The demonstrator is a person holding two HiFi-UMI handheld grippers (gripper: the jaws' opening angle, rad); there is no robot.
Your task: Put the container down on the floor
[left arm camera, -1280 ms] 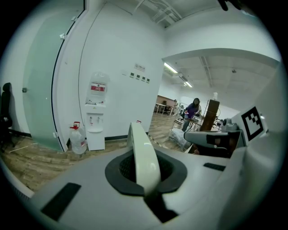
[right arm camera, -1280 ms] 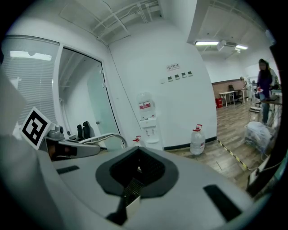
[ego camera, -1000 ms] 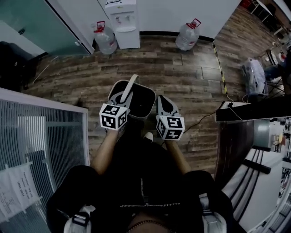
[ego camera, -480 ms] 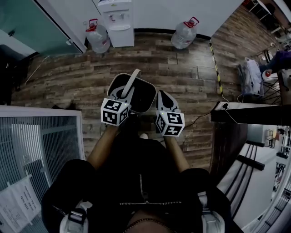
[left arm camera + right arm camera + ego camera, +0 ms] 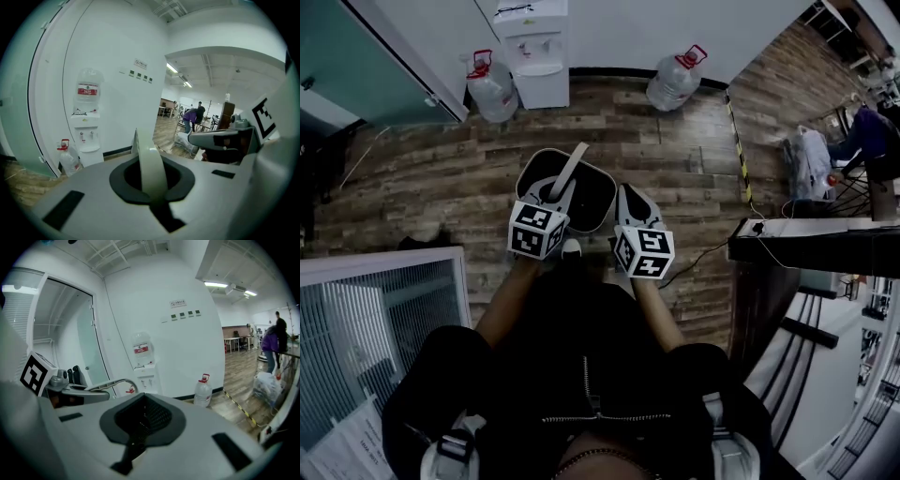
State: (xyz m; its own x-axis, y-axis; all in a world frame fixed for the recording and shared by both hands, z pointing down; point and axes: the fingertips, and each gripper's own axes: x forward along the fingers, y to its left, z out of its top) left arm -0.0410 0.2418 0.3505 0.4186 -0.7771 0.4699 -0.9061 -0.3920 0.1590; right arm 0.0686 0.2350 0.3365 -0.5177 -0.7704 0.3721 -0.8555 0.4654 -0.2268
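Head view: you've carried the container [image 5: 600,199], hanging just ahead of your left gripper [image 5: 553,195], nearer the water dispenser [image 5: 534,52], so lowering it remains; left gripper view: jaws clamped on its pale handle [image 5: 151,168]; right gripper view: your right gripper [image 5: 140,427] closed on nothing, the dispenser's red label [image 5: 140,349] unreadable.

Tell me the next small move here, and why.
Probably lower the left gripper straight down, shut on the handle, until the container meets the floor. The handle stands up taut from the container into that gripper, so it seems to hang; the right gripper is beside it, holding nothing.
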